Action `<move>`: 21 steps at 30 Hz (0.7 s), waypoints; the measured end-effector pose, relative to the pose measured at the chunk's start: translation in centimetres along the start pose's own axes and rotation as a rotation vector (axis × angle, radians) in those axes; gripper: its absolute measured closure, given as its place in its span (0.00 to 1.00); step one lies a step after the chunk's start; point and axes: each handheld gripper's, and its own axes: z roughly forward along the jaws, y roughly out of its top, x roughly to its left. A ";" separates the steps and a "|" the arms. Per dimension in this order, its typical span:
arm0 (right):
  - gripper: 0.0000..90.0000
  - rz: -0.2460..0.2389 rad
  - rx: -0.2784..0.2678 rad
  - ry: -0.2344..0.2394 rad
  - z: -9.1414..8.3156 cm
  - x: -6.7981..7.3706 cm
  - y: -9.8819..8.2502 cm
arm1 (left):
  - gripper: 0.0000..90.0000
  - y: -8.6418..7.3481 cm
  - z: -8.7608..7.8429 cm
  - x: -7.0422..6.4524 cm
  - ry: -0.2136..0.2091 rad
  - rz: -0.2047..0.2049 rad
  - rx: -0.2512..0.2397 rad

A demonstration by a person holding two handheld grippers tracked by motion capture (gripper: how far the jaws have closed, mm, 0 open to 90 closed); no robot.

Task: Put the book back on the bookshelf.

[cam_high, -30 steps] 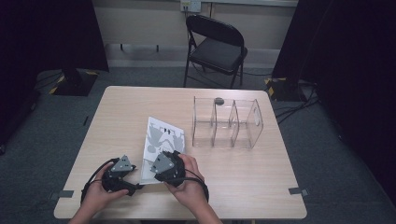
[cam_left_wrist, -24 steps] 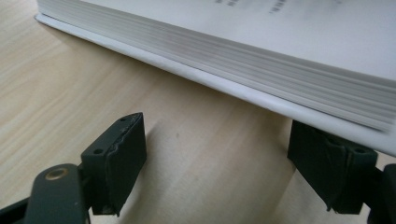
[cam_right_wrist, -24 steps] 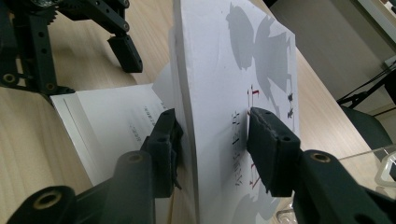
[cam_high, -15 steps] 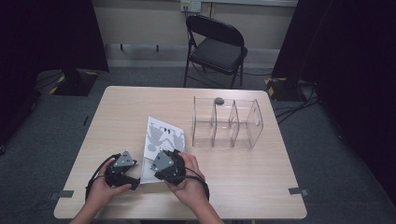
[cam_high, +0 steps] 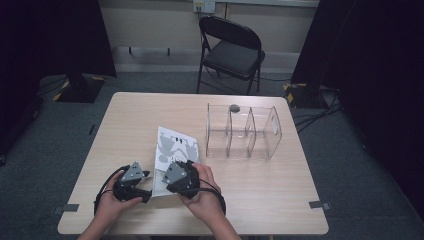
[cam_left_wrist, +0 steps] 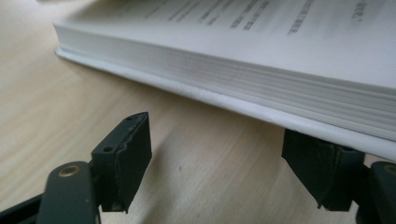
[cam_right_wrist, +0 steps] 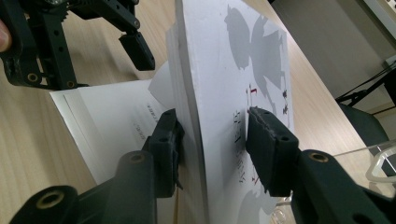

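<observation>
From the high view my hands cover the near end of the book (cam_high: pixel 175 150), so I can't see there where the jaws meet it. In the left gripper view the book's far end runs out of frame and the print on the open page is too blurred to read. The book lies near the front edge of the table (cam_high: pixel 150 112), left of the clear divider box (cam_high: pixel 245 132). It is white, thick, with grey figures on the cover and some red print.

My right gripper (cam_right_wrist: pixel 212 140) is clenched on the lifted cover and front pages, one pad on each face.

My left gripper (cam_left_wrist: pixel 224 158) is released; its jaws have just been narrowing, one pad tucked under the book's lower edge, the other standing free above bare tabletop.
</observation>
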 end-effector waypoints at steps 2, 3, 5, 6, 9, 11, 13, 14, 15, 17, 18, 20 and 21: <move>0.62 -0.011 -0.002 0.000 0.0 -0.1 0.1 | 0.28 0.2 -0.1 -0.2 0.013 0.026 -0.015; 0.62 -0.012 -0.002 0.000 0.0 -0.2 0.1 | 0.28 0.3 -0.2 -0.2 0.020 0.034 -0.021; 0.63 -0.008 -0.003 0.001 -0.1 -0.2 0.1 | 0.27 0.3 -0.2 -0.3 0.024 0.039 -0.030; 0.63 -0.006 -0.004 0.001 -0.1 -0.3 0.1 | 0.27 0.3 -0.2 -0.3 0.027 0.042 -0.030; 0.63 -0.006 -0.001 0.001 -0.2 -0.3 0.1 | 0.28 0.5 -0.3 -0.5 0.030 0.050 -0.037; 0.63 -0.006 0.000 0.002 -0.2 -0.3 0.1 | 0.29 0.6 -0.4 -0.6 0.032 0.059 -0.044; 0.63 -0.010 0.002 0.004 -0.3 -0.4 0.2 | 0.30 0.7 -0.5 -0.7 0.032 0.064 -0.051; 0.63 -0.011 0.003 0.004 -0.3 -0.4 0.2 | 0.30 0.7 -0.6 -0.7 0.035 0.067 -0.055; 0.63 -0.016 0.000 0.003 -0.3 -0.5 0.2 | 0.30 0.8 -0.6 -0.7 0.039 0.069 -0.057; 0.63 -0.016 0.006 0.006 -0.4 -0.6 0.3 | 0.30 0.9 -0.7 -0.8 0.035 0.074 -0.062; 0.63 -0.018 0.008 0.009 -0.4 -0.6 0.4 | 0.30 0.9 -0.7 -0.8 0.037 0.077 -0.062; 0.63 -0.026 0.009 0.011 -0.5 -0.7 0.5 | 0.30 1.0 -0.8 -0.9 0.035 0.074 -0.071; 0.64 -0.029 0.009 0.012 -0.5 -0.8 0.5 | 0.30 1.1 -0.9 -0.9 0.038 0.076 -0.068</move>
